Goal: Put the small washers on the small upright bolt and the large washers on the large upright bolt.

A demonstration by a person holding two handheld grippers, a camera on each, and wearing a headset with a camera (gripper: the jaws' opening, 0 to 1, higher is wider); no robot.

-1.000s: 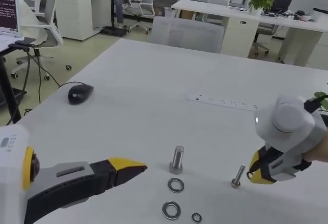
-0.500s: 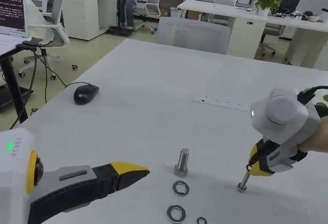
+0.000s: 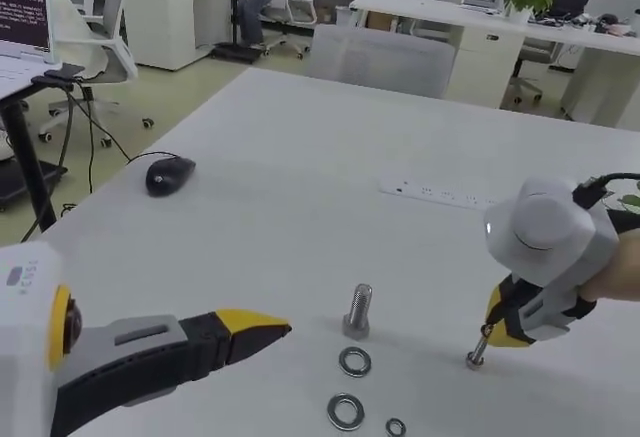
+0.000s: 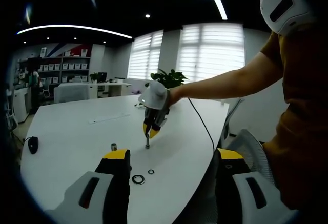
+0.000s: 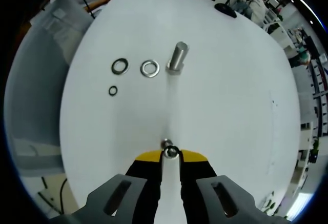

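Right gripper view reveals the right gripper [image 5: 170, 156] pinching a small washer [image 5: 172, 150] over the small bolt [image 5: 166, 143]; left gripper [image 4: 172, 155] spread.

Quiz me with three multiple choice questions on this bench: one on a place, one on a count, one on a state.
1. Where do the loose steel washers lie relative to the large silver upright bolt? A. Nearer the person B. Beyond it C. Threaded on it
2. How many washers lie loose on the white table? A. Two B. Three C. Five
3. How do the right gripper's jaws stand? A. Wide open B. Pinched on a small dark washer at the small bolt C. Clamped on the large bolt
Answers: 1 A, the head view shows them on the person's side; 2 B, two large, one small; 3 B, the right gripper view shows the ring between its tips.
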